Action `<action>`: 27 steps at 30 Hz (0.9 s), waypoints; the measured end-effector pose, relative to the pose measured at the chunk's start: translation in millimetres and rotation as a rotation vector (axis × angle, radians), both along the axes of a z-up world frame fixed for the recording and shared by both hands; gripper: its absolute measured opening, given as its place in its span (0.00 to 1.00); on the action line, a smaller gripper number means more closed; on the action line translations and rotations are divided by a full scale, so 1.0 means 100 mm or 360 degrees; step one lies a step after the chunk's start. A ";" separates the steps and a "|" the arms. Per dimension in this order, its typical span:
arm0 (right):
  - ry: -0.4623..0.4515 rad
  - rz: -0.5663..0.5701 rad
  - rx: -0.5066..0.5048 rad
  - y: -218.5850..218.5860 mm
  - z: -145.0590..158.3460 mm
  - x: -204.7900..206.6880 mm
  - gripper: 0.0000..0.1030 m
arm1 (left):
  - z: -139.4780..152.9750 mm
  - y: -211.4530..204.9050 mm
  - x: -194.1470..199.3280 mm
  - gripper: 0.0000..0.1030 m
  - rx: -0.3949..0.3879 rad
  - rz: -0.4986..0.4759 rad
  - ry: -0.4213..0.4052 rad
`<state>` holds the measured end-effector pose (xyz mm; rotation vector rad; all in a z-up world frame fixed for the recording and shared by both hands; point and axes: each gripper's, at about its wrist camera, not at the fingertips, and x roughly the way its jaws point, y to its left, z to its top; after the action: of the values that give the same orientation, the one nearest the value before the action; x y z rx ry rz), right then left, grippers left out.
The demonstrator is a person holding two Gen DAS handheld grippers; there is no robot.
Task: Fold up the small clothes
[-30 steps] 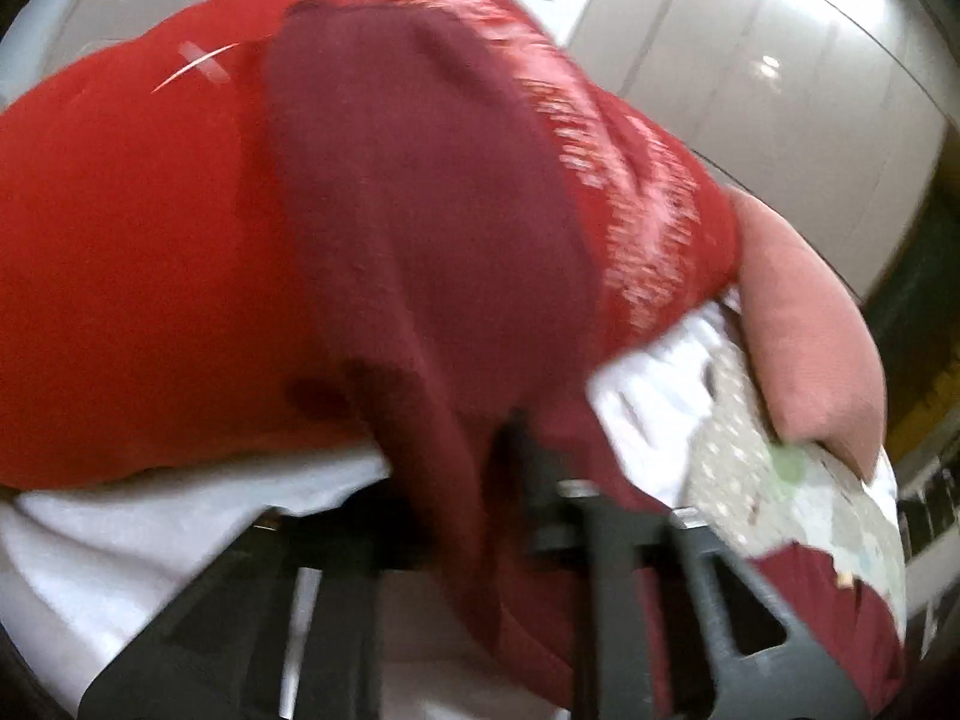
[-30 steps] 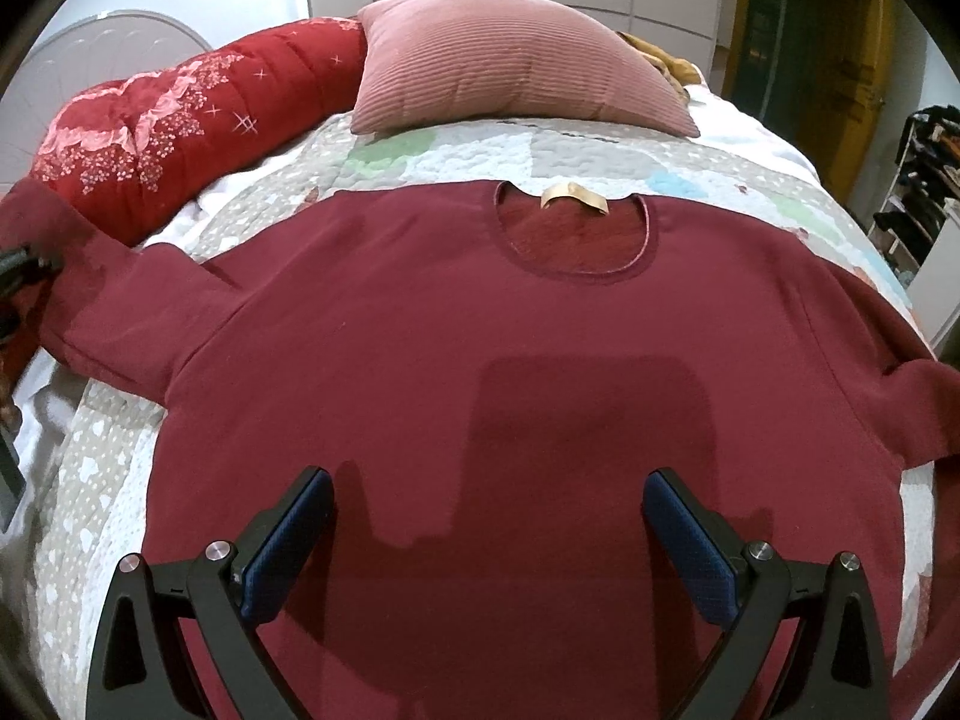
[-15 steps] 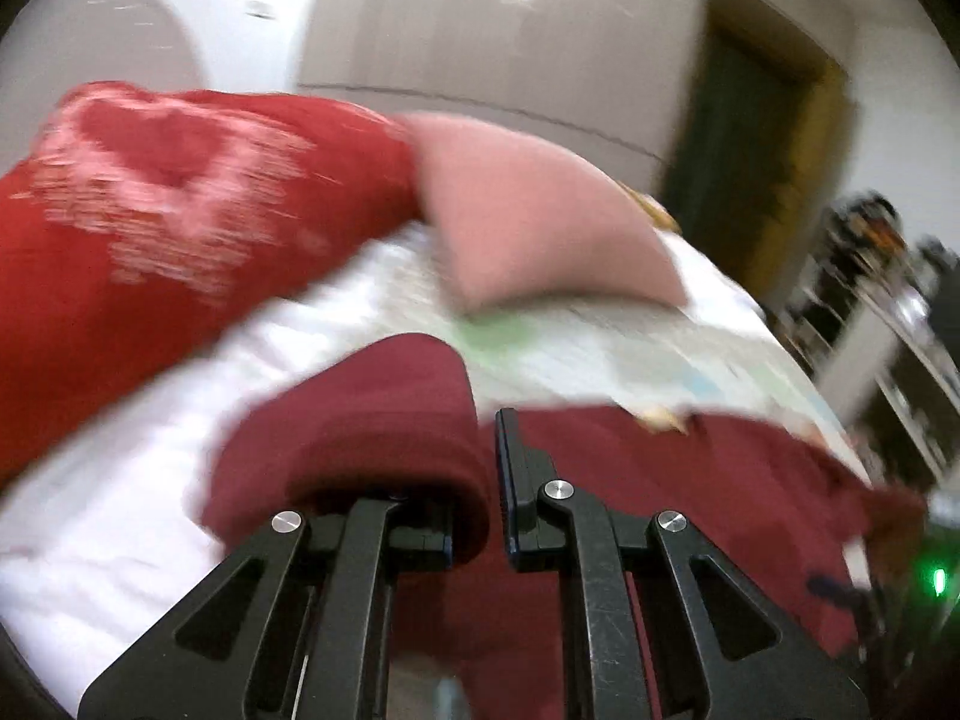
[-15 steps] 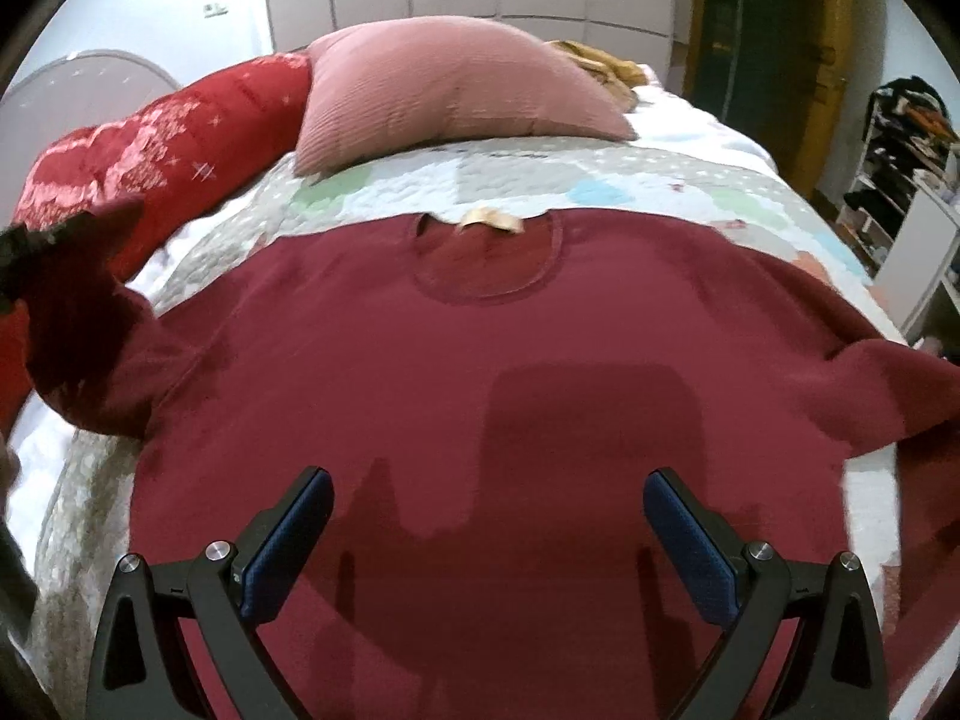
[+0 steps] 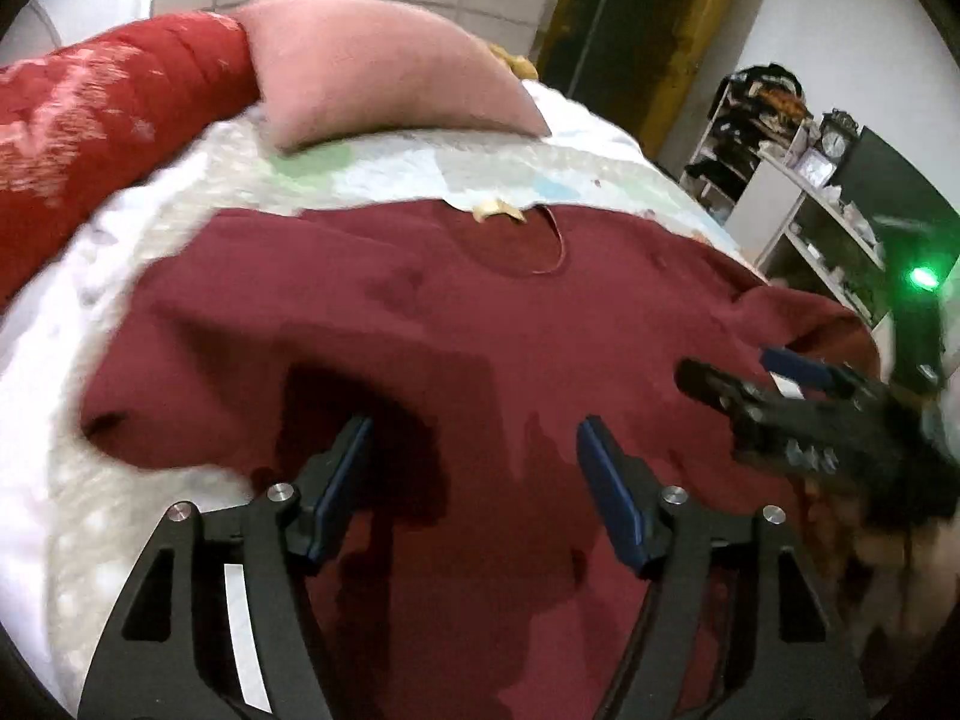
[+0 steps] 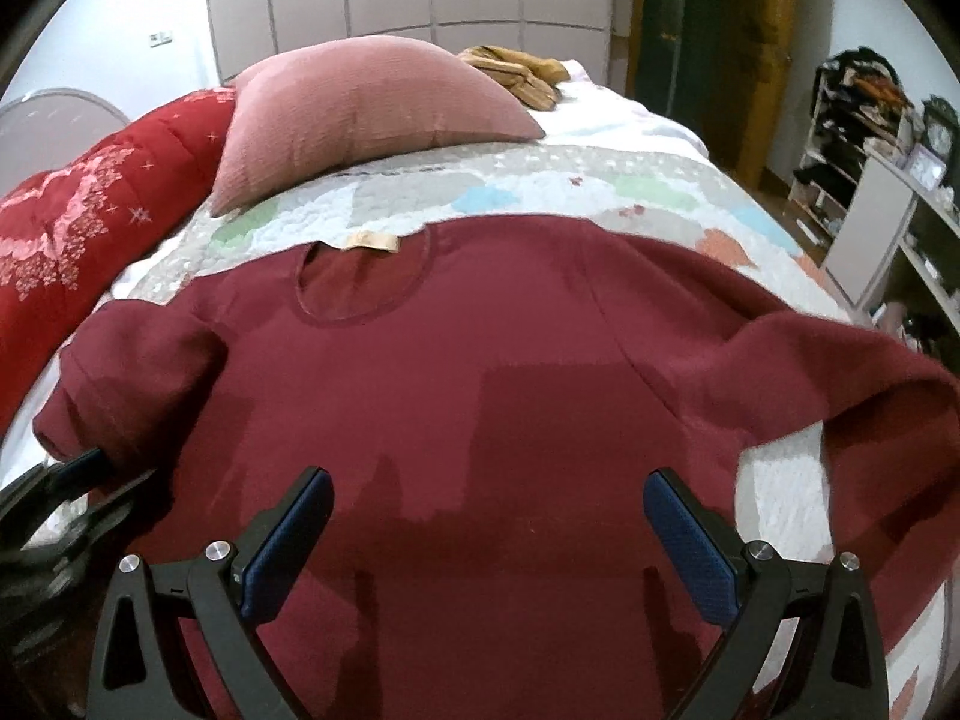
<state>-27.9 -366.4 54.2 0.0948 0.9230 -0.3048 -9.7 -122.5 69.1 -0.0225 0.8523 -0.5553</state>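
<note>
1. A maroon sweater (image 6: 480, 372) lies flat, neck away from me, on a patchwork quilt (image 6: 540, 192) covering the bed
2. My left gripper (image 5: 474, 456) is opening above the sweater's body, nothing between its jaws
3. The sweater's left sleeve (image 6: 138, 372) lies folded in over the shoulder
4. My right gripper (image 6: 486, 516) hangs spread wide and empty over the sweater's middle
5. A pink pillow (image 6: 372, 108) sits beyond the collar

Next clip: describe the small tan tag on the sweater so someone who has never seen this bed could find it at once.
Start at the bed's patchwork quilt, where a maroon sweater lies spread flat below the pink pillow. Follow the sweater up to its round neckline, on the pillow side. The tan tag sits at the neckline's back edge, the only pale patch on the dark red cloth.
</note>
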 end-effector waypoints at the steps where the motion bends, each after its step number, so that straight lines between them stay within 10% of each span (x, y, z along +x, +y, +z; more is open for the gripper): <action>1: -0.0011 0.0033 -0.0004 0.04 0.02 0.01 1.00 | 0.04 0.14 -0.08 0.68 0.0042 0.0037 -0.0039; 9: -0.0196 0.0507 0.0211 0.79 0.19 0.24 1.00 | 0.09 0.93 -0.12 0.68 0.0174 0.0455 -0.0157; 16: -0.0177 0.0799 -0.0070 1.69 0.03 0.80 0.92 | 0.02 1.23 0.01 0.68 0.0176 0.0642 -0.0145; 20: -0.0005 0.0874 -0.0027 1.83 -0.25 1.16 0.23 | -0.03 1.25 0.05 0.68 0.0170 0.0657 -0.0111; 27: -0.0299 0.0593 0.0090 1.11 0.20 0.89 0.12 | 0.09 1.12 0.07 0.68 0.0136 0.0625 -0.0144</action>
<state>61.6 -255.6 74.5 0.0020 0.7451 0.0756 -3.1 -10.2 78.1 -0.0842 0.7577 -0.1500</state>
